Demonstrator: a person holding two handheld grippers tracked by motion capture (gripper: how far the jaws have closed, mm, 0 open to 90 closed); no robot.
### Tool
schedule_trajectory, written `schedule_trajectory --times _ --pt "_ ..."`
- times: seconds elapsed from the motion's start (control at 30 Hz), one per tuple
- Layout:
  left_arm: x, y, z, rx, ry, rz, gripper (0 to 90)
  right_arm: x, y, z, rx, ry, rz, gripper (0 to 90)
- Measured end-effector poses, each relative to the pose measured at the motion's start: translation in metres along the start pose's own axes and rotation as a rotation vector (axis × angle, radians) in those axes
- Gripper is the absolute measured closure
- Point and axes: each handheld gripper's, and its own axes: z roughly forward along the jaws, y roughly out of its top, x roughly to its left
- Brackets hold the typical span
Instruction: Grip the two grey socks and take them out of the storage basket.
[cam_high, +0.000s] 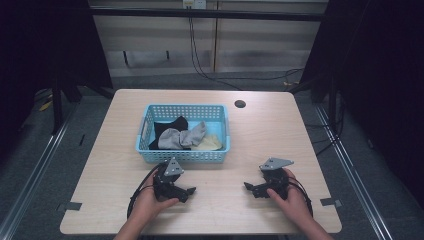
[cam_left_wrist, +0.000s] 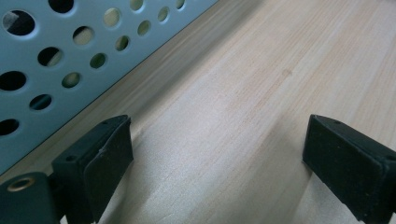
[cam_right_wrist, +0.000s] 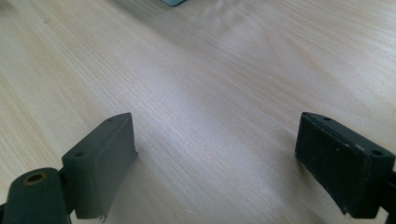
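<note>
Two claws wide, empty, at counter's near edge: left claw (cam_high: 190, 190), right claw (cam_high: 248, 186) | socks (cam_high: 182, 137) in basket (cam_high: 145, 134): soft, light, limp | pinch a bunched fold.

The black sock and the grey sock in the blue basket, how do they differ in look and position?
The black sock is dark and lies toward the basket's left and back; the grey sock is pale and stretches across the middle toward the right. The grey sock lies partly over the black sock, which shows only around it. Both are crumpled inside the blue basket, beside a yellowish cloth.
</note>
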Motion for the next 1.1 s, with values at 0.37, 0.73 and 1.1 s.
schedule_trajectory --times 0.37,0.73,1.1 --pt "0.000 0.018 -0.012 0.200 -0.043 -0.084 18.7 0.000 0.000 0.000 -0.002 0.001 0.000 11.5" --pt "0.014 0.042 -0.038 0.333 -0.050 -0.151 21.7 0.000 0.000 0.000 -0.003 0.001 -0.001 11.6" --pt "0.027 0.075 -0.054 0.410 -0.055 -0.156 22.6 0.000 0.000 0.000 -0.002 0.001 0.000 11.5"
